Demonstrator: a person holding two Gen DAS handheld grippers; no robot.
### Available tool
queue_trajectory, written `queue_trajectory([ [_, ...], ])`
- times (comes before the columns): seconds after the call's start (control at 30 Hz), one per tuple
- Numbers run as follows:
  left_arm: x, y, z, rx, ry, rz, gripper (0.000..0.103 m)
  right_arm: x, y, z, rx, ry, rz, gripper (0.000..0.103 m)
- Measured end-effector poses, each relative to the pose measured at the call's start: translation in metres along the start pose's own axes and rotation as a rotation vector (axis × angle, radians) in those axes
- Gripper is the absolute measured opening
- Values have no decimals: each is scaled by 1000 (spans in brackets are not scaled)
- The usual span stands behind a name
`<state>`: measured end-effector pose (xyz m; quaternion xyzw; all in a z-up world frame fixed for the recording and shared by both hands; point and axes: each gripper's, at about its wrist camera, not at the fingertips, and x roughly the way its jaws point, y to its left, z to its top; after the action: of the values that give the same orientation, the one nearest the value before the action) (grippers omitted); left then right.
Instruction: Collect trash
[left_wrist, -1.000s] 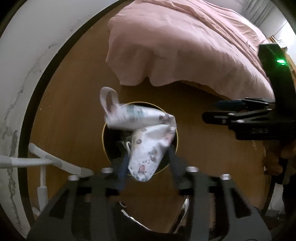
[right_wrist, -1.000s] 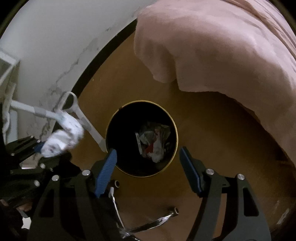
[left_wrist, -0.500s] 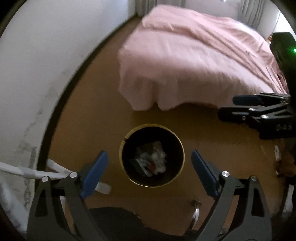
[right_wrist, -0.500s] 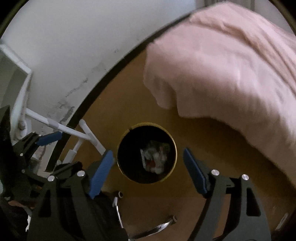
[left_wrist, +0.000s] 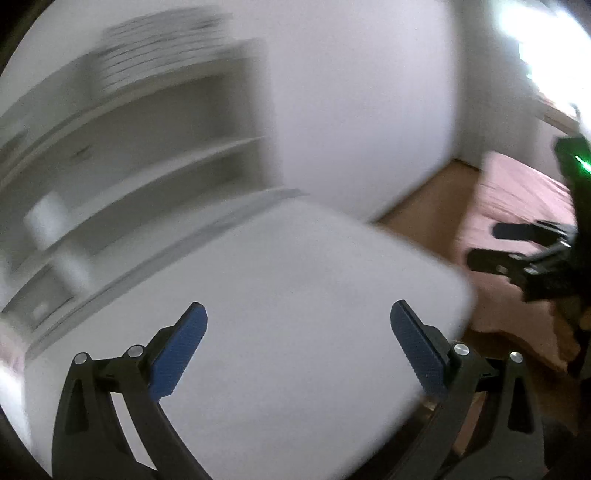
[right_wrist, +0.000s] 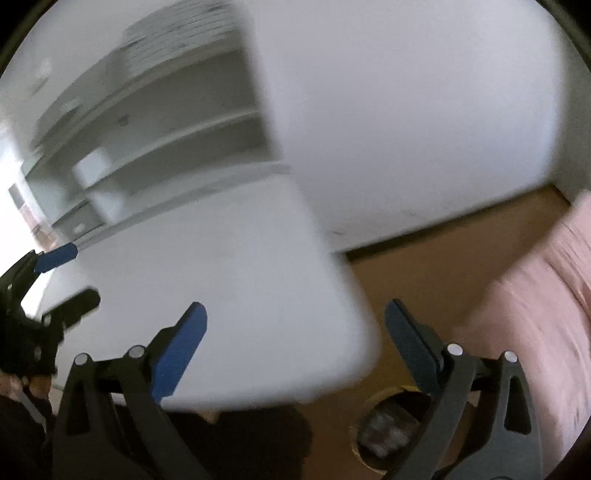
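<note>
My left gripper (left_wrist: 298, 345) is open and empty above a white table top (left_wrist: 258, 295). My right gripper (right_wrist: 295, 343) is open and empty over the table's right edge (right_wrist: 347, 295). The round black bin with a gold rim (right_wrist: 384, 439) stands on the wooden floor low in the right wrist view, partly behind my right finger, with crumpled white trash inside. The right gripper also shows at the right of the left wrist view (left_wrist: 517, 247), and the left gripper at the left of the right wrist view (right_wrist: 55, 280). Both views are blurred.
White shelves (left_wrist: 129, 155) stand behind the table against a white wall (left_wrist: 369, 110). A bed with a pink cover (right_wrist: 535, 314) is at the right. Wooden floor (right_wrist: 443, 266) runs between table and bed.
The left gripper opened and let the patterned white trash go over the bin. Both grippers have since swung up from the bin to face the table and shelves.
</note>
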<state>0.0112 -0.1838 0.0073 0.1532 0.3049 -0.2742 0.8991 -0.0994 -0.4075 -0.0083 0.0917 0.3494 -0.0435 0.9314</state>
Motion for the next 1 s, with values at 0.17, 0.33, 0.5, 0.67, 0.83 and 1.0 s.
queue_trajectory([
  [0.17, -27, 98, -33, -171, 30, 240, 97, 35, 92, 16, -131, 12, 112, 93],
  [0.33, -51, 158, -71, -321, 60, 332, 96, 52, 141, 19, -170, 24, 157, 93],
  [0.5, -58, 190, -96, -388, 75, 343, 97, 68, 166, 18, -186, 53, 152, 93],
  [0.67, -66, 193, -108, -414, 82, 331, 97, 75, 176, 12, -196, 81, 133, 93],
  [0.83, -68, 189, -107, -405, 73, 333, 97, 71, 177, 11, -206, 79, 135, 93],
  [1.0, -66, 186, -108, -400, 76, 322, 97, 66, 176, 12, -211, 64, 129, 93],
])
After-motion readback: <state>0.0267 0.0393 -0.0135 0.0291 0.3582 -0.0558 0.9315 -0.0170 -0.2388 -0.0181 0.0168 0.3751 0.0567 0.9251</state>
